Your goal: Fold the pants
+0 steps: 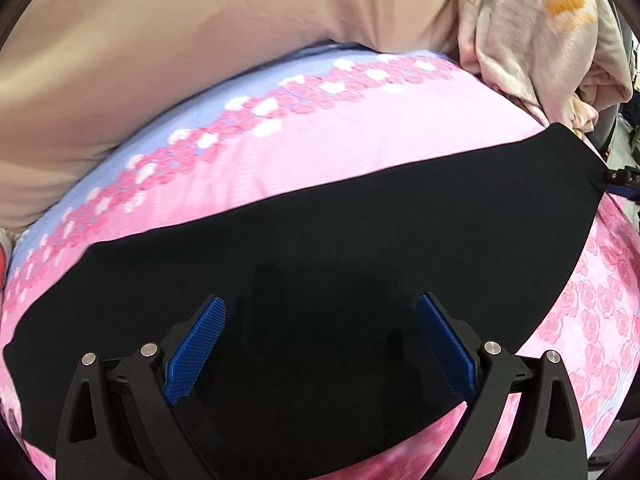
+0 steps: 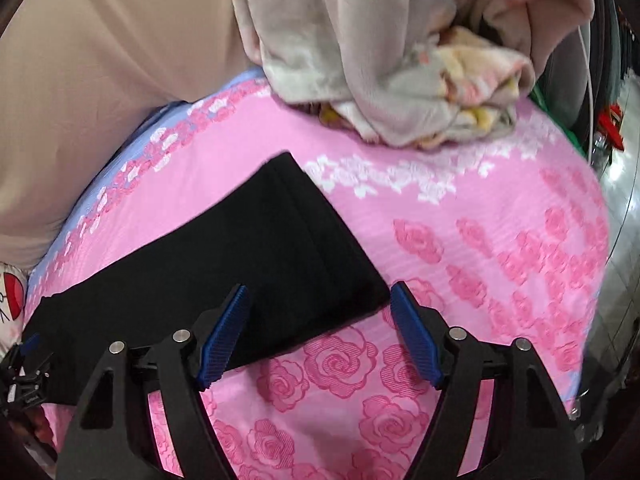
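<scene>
Black soft stretch-fabric pants (image 2: 224,256) flat on pink rose-print bedsheet (image 2: 460,208); light, limp, slippery. Left gripper (image 1: 320,344), right gripper (image 2: 320,336) both wide, empty. Best hold: near right corner.

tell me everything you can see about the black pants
The black pants are plain, smooth, matte dark fabric with no visible pattern. They lie flat in a long folded band on the pink rose-print bedspread, one end showing stacked layered edges. Nothing grips them: the left gripper hangs open above their middle, and the right gripper stands open over the end corner, pads not pressing. The crumpled beige blanket lies apart from them.
</scene>
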Motion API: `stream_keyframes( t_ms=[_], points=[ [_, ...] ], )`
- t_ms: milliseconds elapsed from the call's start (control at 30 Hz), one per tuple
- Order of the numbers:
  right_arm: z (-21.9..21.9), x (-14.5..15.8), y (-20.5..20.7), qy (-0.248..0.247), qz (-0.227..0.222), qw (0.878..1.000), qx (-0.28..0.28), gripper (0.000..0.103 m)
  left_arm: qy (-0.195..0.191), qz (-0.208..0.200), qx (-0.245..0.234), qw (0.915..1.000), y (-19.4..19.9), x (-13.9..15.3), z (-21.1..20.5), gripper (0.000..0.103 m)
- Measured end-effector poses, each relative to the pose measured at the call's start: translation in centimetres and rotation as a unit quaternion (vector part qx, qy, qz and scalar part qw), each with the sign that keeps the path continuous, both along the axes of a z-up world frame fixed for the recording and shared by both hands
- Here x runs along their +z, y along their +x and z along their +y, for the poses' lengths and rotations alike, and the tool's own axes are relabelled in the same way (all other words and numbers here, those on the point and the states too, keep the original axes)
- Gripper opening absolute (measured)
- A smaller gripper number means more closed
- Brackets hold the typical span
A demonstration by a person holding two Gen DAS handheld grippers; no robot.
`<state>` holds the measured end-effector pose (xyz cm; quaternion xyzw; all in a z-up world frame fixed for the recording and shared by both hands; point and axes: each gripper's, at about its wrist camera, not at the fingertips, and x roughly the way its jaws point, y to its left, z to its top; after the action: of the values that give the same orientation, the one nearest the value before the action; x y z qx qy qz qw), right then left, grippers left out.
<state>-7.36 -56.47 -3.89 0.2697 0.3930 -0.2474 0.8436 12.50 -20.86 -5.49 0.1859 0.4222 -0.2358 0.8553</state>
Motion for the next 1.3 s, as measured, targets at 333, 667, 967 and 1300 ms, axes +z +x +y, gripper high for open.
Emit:
stream_keyframes(
  t_ms=[333, 667, 967, 1300],
  points=[
    [2.5, 1.2, 2.7, -0.009, -0.032, 0.999, 0.033, 0.018, 0.001, 0.044, 0.001, 0.999, 1.5, -2.3, -1.9, 0.097],
    [12.5, 9.9, 9.5, -0.009, -0.118, 0.978, 0.171, 0.018, -0.007, 0.053, 0.01, 0.9985, 3.7, -1.5, -2.1, 0.095],
    [25.5, 12.2, 18.0, -0.003, -0.13, 0.937, 0.326, 0.017, -0.035, 0.021, 0.04, 0.9984, 4.0, 1.4, 3.5, 0.094],
    [35.9, 6.6, 22.6, 0.047, -0.088, 0.904, 0.417, 0.017, -0.12, 0.018, 0.057, 0.991, 3.9, 3.2, 14.0, 0.094]
  ],
)
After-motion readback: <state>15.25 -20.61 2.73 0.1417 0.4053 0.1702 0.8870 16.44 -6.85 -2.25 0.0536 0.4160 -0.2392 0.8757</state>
